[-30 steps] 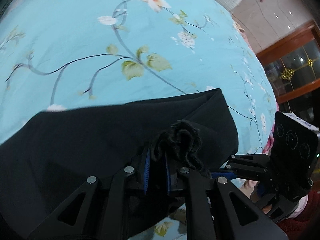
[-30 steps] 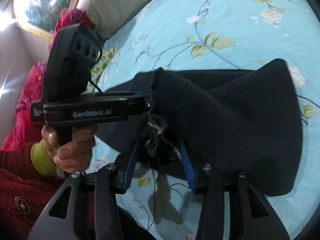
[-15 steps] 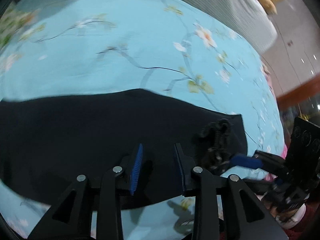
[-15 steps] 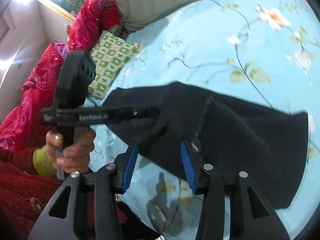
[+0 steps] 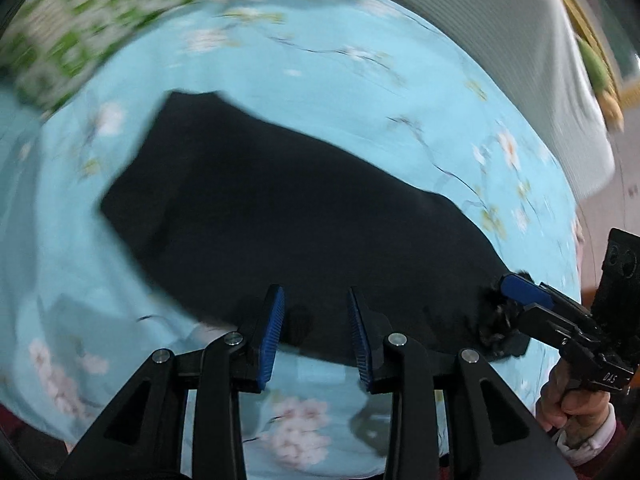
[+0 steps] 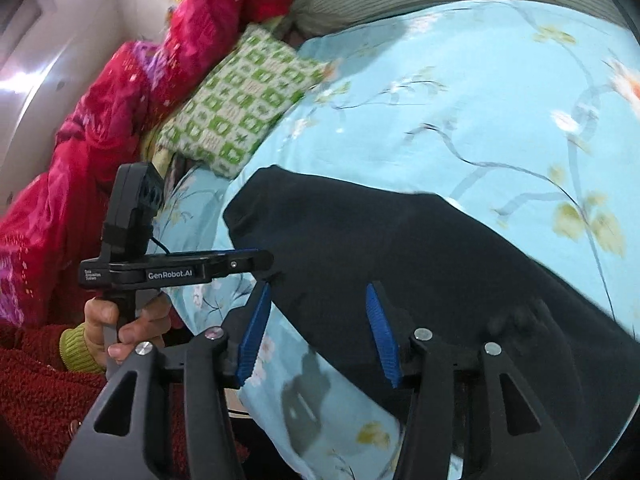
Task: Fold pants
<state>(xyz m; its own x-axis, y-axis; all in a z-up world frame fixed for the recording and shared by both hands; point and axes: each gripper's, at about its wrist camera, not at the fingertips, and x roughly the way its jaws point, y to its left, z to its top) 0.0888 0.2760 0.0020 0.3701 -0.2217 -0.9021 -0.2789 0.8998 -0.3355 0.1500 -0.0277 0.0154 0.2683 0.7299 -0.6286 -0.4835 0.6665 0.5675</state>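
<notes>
On the bed's blue flowered sheet (image 5: 400, 92), seen from the left wrist, the black pants (image 5: 288, 208) lie flat in a folded slab. The left tongs (image 5: 316, 332) stand wide and empty over the near edge of the pants. At the right, the right tongs (image 5: 516, 300) touch a fuzzy corner of the cloth.

From the right wrist, the right tongs (image 6: 316, 332) also gape wide above the pants (image 6: 420, 264), gripping nothing. A green checked pillow (image 6: 240, 104) and a red blanket (image 6: 100, 128) lie beyond.
</notes>
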